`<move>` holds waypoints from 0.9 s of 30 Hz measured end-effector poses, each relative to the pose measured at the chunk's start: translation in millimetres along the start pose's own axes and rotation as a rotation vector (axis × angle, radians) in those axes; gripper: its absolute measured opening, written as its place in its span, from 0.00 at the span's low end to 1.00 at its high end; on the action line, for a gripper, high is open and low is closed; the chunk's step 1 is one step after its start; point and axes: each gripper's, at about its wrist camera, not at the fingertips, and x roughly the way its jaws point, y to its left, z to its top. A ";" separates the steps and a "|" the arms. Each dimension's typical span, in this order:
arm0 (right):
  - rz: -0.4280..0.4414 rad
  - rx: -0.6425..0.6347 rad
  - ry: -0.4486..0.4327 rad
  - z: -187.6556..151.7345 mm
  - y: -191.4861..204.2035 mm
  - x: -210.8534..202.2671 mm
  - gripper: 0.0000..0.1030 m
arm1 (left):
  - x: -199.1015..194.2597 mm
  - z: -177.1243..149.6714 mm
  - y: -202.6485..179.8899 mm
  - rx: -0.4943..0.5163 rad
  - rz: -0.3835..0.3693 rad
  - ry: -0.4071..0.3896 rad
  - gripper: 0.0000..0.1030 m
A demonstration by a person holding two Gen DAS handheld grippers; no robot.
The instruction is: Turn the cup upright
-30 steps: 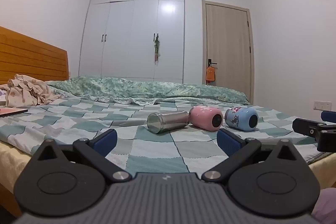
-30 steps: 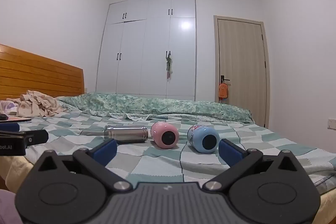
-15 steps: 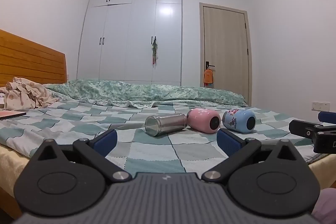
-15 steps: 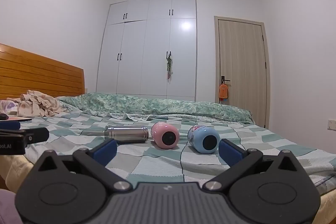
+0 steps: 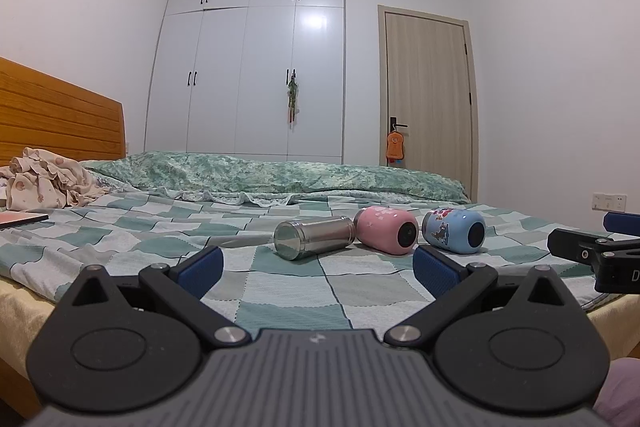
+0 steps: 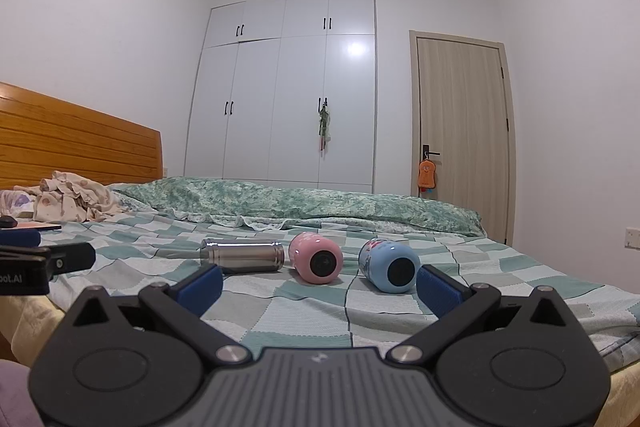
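Three cups lie on their sides in a row on the checked bedspread [image 5: 288,291]: a steel cup [image 5: 314,238] on the left, a pink cup [image 5: 386,235] in the middle with its far end touching the steel one, and a blue cup [image 5: 454,230] on the right, just beside the pink. Both the left gripper [image 5: 318,267] and the right gripper [image 6: 320,285] hover near the bed's edge with blue-padded fingers spread apart and holding nothing, the cups lying farther off. Rumpled clothes [image 5: 44,183] lie far left by the wooden headboard [image 5: 56,119].
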 end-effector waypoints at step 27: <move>0.000 -0.002 0.000 0.0 0.0 0.5 1.00 | -1.1 1.2 -1.0 0.001 0.001 -0.002 1.00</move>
